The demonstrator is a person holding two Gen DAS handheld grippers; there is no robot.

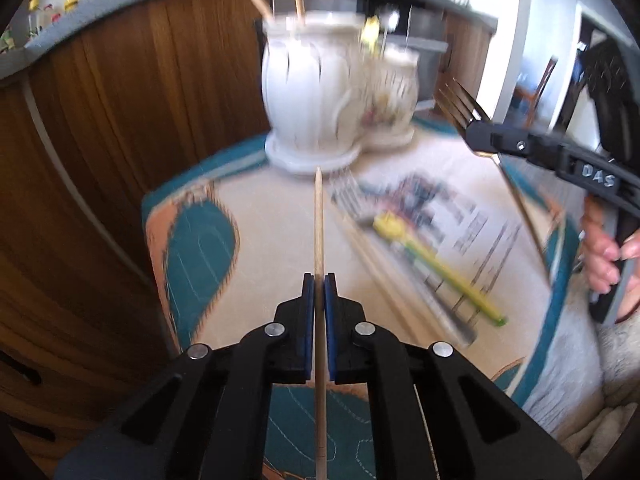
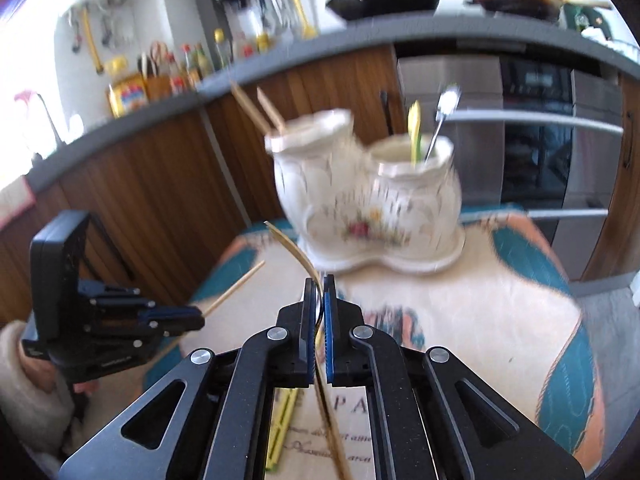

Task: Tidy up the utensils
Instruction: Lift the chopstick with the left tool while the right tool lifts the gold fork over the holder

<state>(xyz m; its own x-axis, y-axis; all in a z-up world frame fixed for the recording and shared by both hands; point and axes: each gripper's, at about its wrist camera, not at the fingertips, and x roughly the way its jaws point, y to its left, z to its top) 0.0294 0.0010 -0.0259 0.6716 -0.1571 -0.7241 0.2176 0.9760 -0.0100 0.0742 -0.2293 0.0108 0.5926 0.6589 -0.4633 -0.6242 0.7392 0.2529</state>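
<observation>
My left gripper [image 1: 319,280] is shut on a wooden chopstick [image 1: 319,220] that points toward a white double ceramic holder [image 1: 308,92] at the table's far end. My right gripper [image 2: 319,282] is shut on a gold fork [image 2: 294,246], seen from the left wrist view [image 1: 460,100] raised to the right of the holder. The holder's left pot [image 2: 316,160] has two chopsticks [image 2: 256,110] in it. The right pot [image 2: 416,184] has a yellow utensil [image 2: 415,128] and a silver spoon [image 2: 442,116]. On the table lie more chopsticks [image 1: 376,264], a yellow-green utensil [image 1: 436,264] and a silver utensil [image 1: 444,312].
The small table has a beige, teal and orange cloth [image 1: 192,240] with a printed mat [image 1: 472,216] on it. Brown wooden cabinets [image 1: 120,128] and a grey counter [image 2: 400,28] stand behind. An oven [image 2: 536,140] is at the back right. The left gripper shows at the left in the right wrist view [image 2: 200,316].
</observation>
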